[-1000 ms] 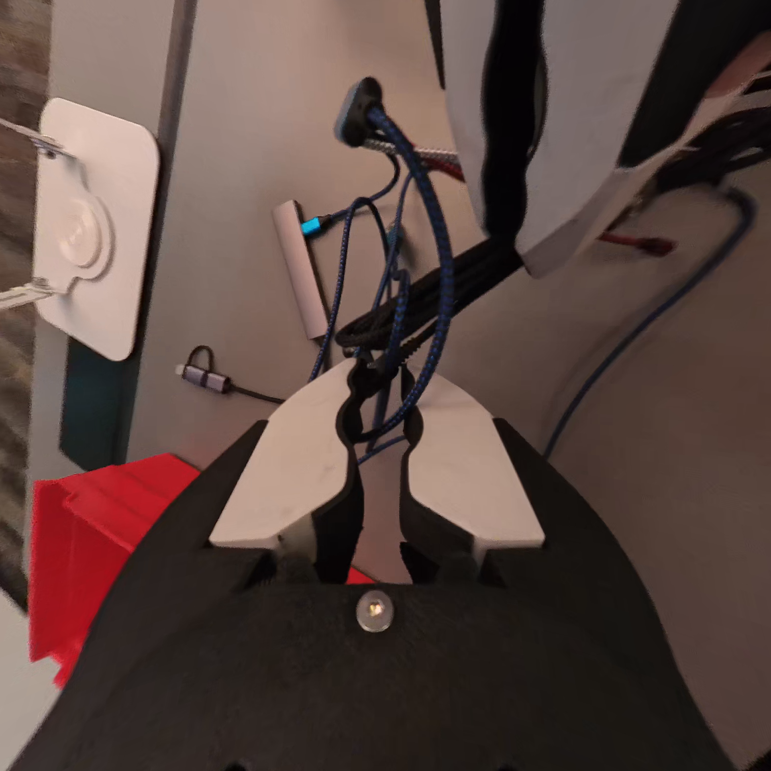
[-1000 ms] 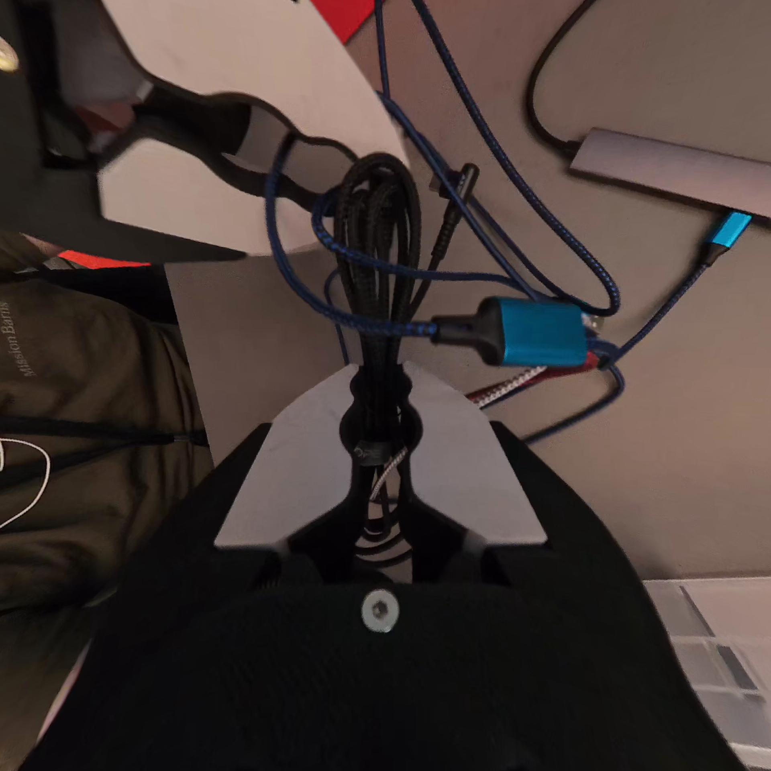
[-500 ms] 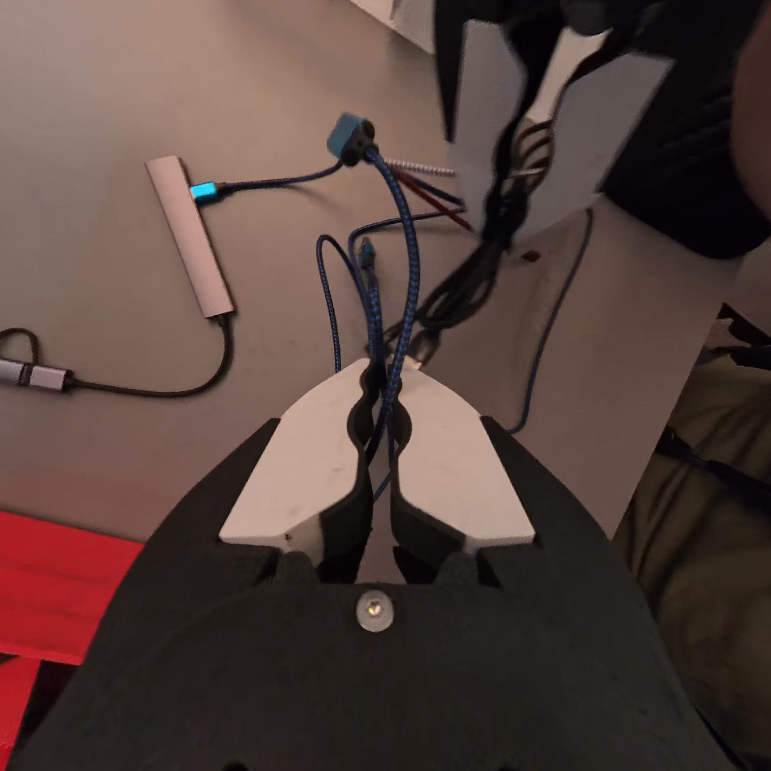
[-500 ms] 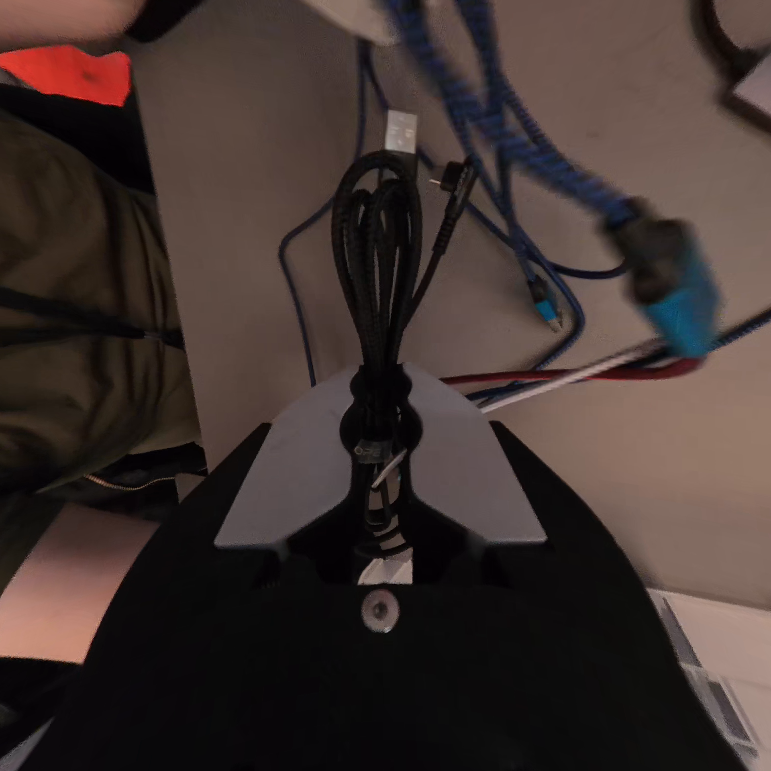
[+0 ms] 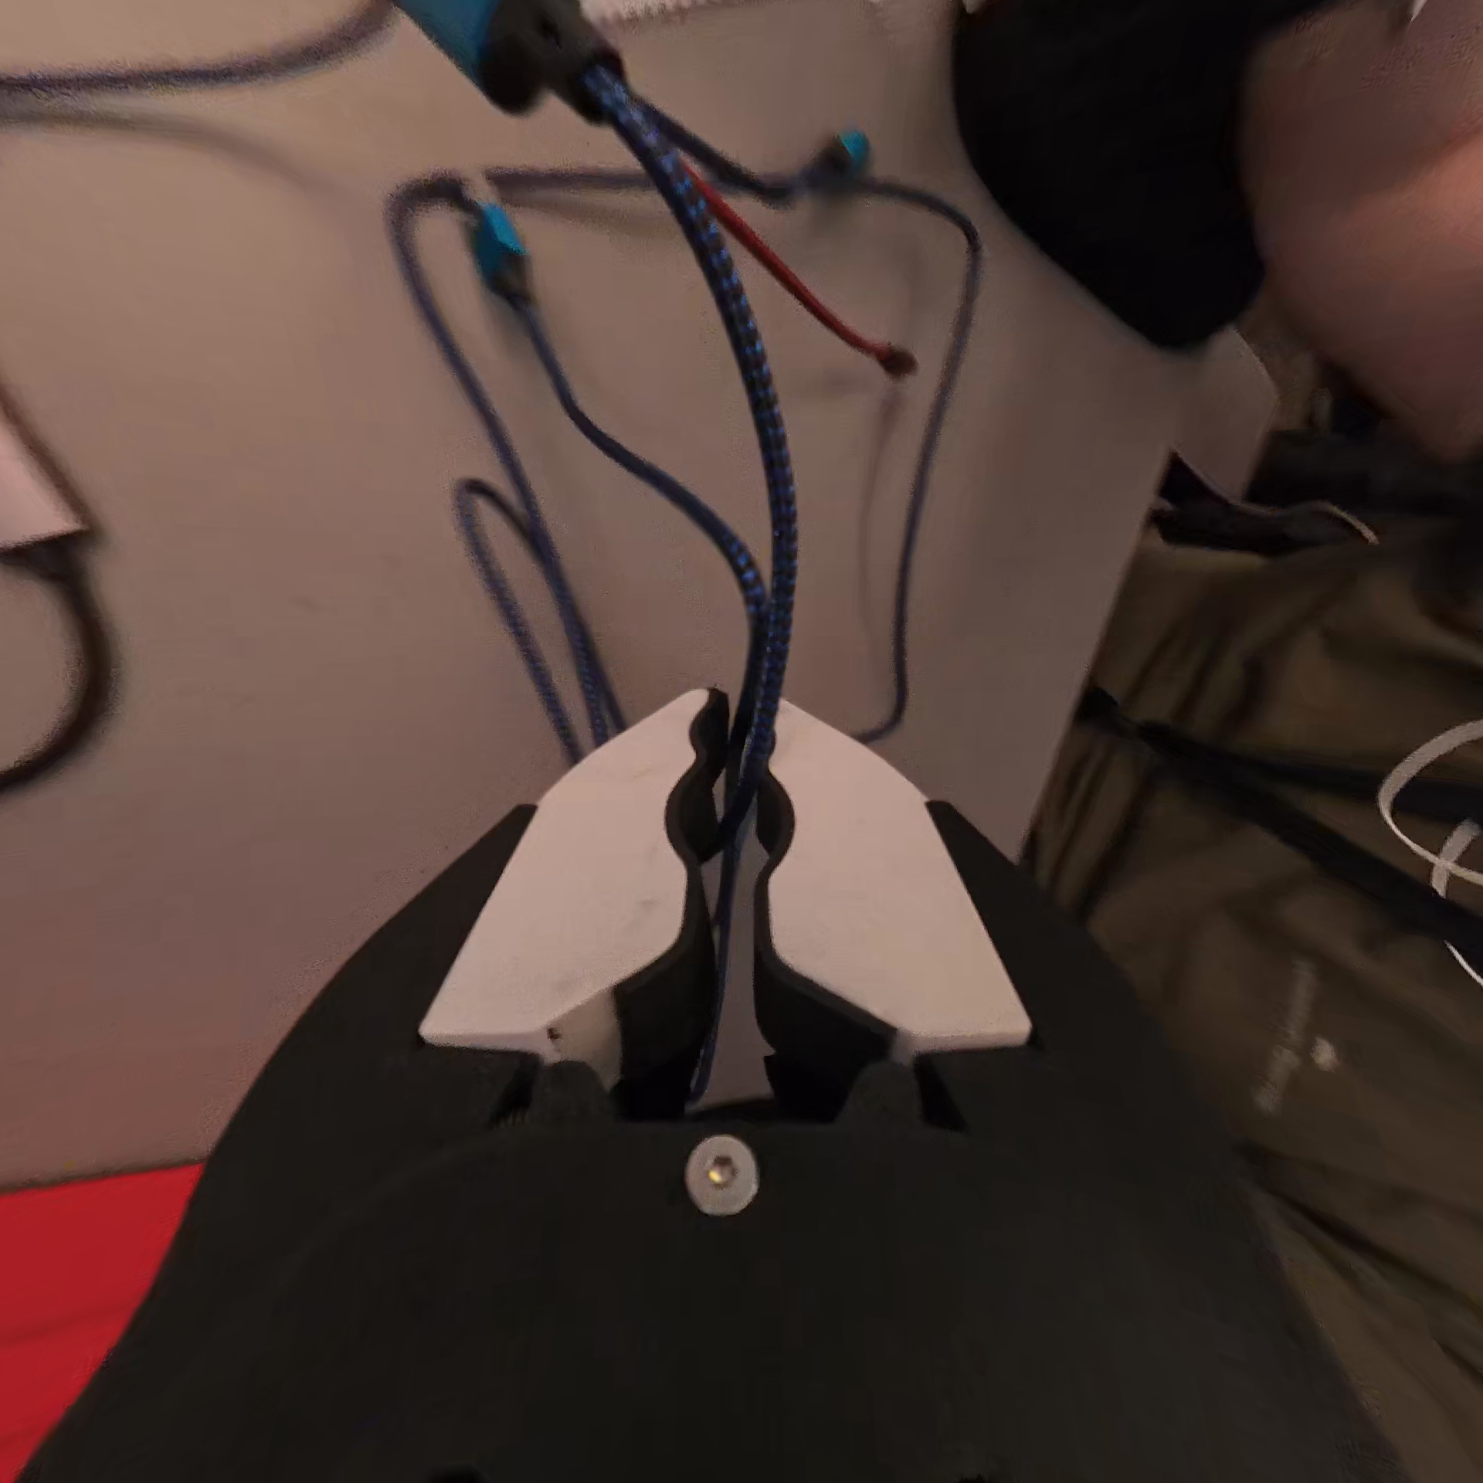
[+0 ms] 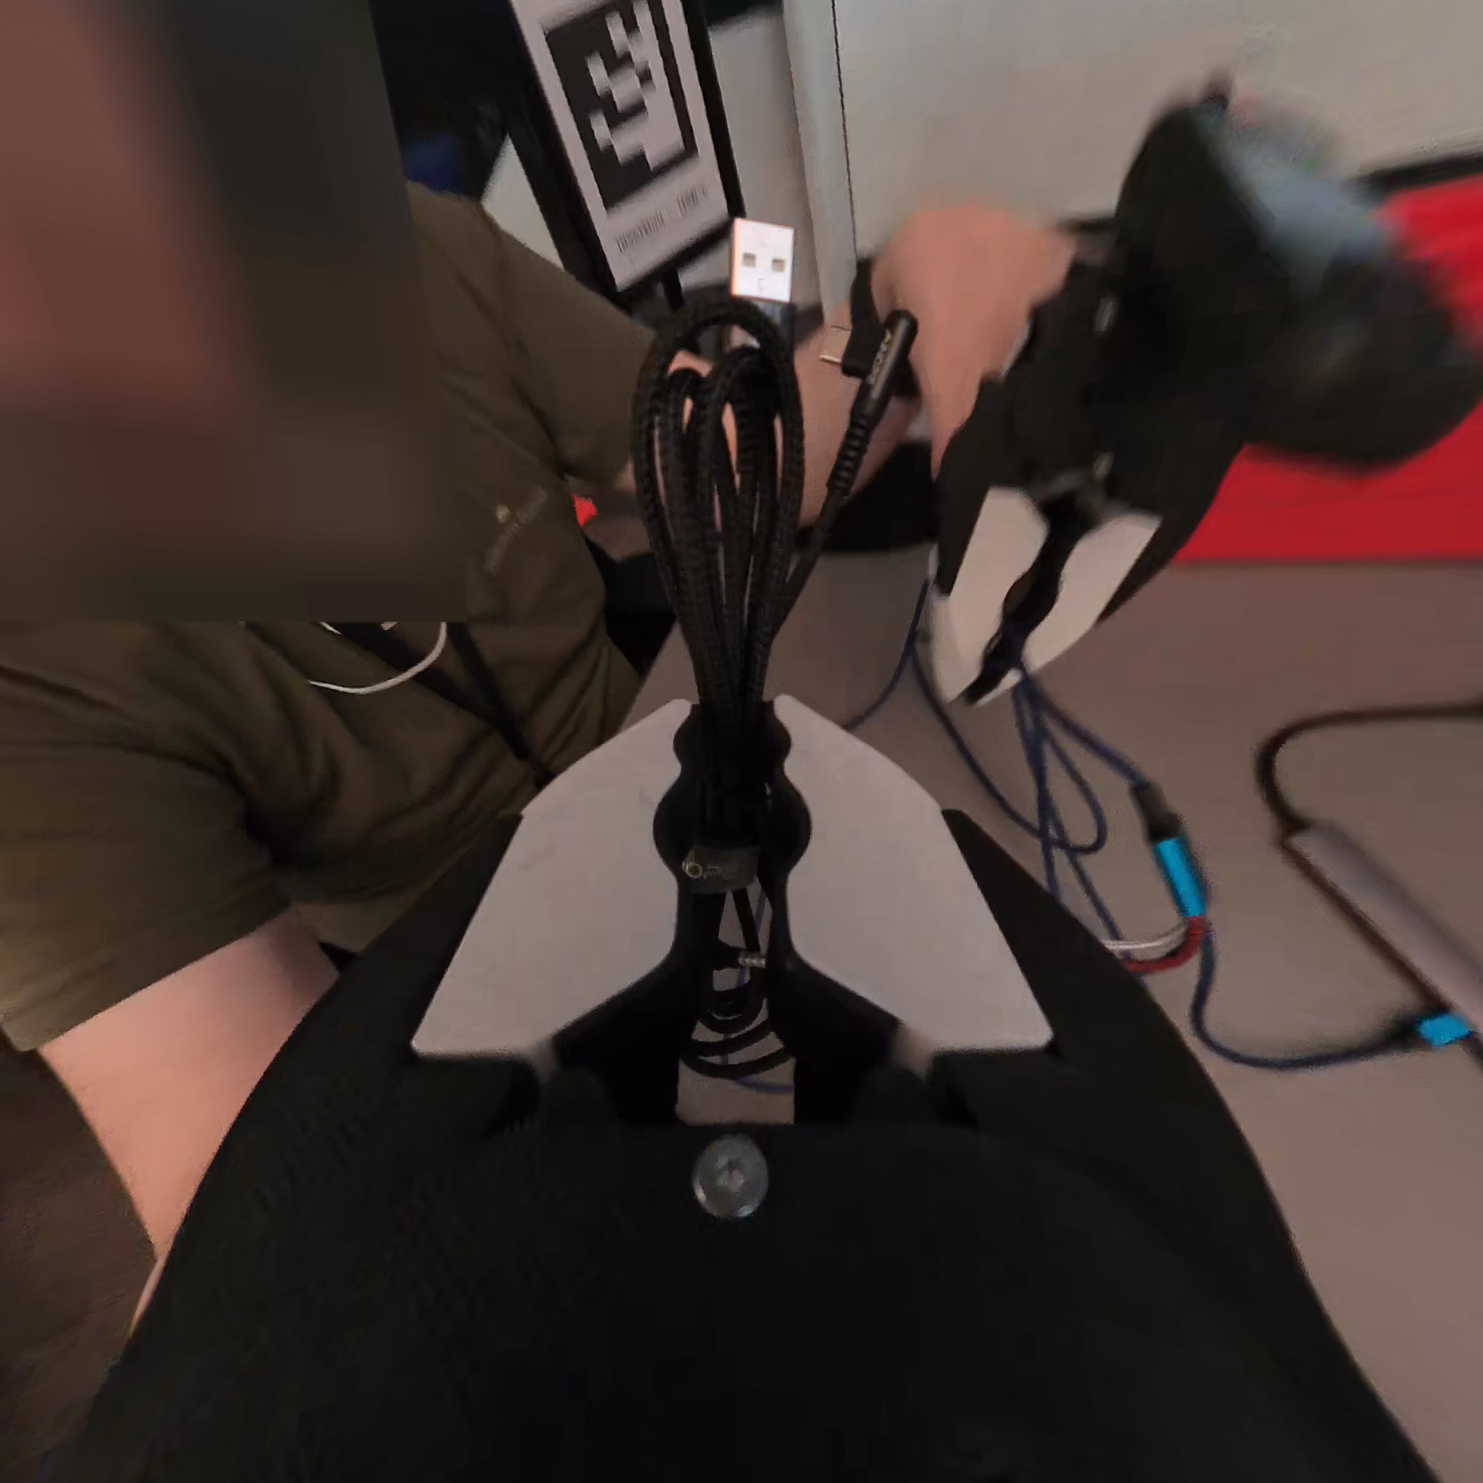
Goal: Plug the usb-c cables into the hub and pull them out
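Note:
My left gripper (image 5: 742,700) is shut on a blue braided cable (image 5: 774,449) that runs up to a blue splitter block (image 5: 481,28) at the top edge. Loose blue plugs (image 5: 493,241) and a red lead (image 5: 770,265) lie on the grey table. My right gripper (image 6: 734,706) is shut on a black coiled cable bundle (image 6: 722,522), held upright in the air with its USB-A plug (image 6: 761,261) and angled plug (image 6: 879,353) on top. The left gripper also shows in the right wrist view (image 6: 991,682), above the blue cables. The silver hub (image 6: 1380,907) lies at the right with a blue plug (image 6: 1444,1027) at it.
A red bin (image 5: 80,1324) sits at the table's near left and shows in the right wrist view (image 6: 1324,513) too. A black cable (image 6: 1276,746) leads to the hub. A person in an olive shirt (image 6: 241,802) stands at the table edge. A black-and-white marker board (image 6: 634,104) stands behind. The gap from one gripper's tips to the other's is roughly 15 centimeters.
The right gripper has lifted the black bundle up and away from the blue cables, and now faces the person. The left gripper has kept its hold on the blue cable and swung round.

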`<state>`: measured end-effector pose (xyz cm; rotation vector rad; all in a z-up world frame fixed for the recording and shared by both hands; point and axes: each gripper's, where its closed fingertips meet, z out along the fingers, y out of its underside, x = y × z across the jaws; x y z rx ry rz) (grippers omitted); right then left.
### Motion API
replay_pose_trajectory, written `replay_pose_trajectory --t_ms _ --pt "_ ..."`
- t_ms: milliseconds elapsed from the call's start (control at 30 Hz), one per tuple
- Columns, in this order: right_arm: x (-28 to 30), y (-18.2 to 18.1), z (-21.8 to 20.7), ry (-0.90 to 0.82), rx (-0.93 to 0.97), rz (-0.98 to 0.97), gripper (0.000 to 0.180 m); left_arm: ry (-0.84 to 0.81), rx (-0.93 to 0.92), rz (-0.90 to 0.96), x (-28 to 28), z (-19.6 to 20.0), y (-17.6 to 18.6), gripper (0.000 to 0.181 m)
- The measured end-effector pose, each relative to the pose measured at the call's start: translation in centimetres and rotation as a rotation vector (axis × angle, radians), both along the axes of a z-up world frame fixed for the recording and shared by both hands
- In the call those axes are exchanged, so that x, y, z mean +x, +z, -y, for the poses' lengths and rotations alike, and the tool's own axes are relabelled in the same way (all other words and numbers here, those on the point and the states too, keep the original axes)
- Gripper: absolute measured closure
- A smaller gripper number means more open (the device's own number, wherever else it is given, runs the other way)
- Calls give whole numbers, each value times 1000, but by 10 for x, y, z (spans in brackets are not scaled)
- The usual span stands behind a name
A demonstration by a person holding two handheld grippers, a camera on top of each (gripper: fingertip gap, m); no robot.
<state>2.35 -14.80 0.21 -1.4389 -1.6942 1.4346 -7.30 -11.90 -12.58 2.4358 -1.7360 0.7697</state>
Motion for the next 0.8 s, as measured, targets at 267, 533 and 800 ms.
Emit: replay_pose_trajectory --t_ms 267,533,800 --pt "15 32 -28 -158 -7 -191 167 -232 -156 0 8 53 -1 136" --pt "20 51 -47 -193 -103 -363 167 114 23 222 -2 -23 45 126" --pt "-7 58 -50 -188 -155 -418 167 293 224 851 4 -63 161 138"
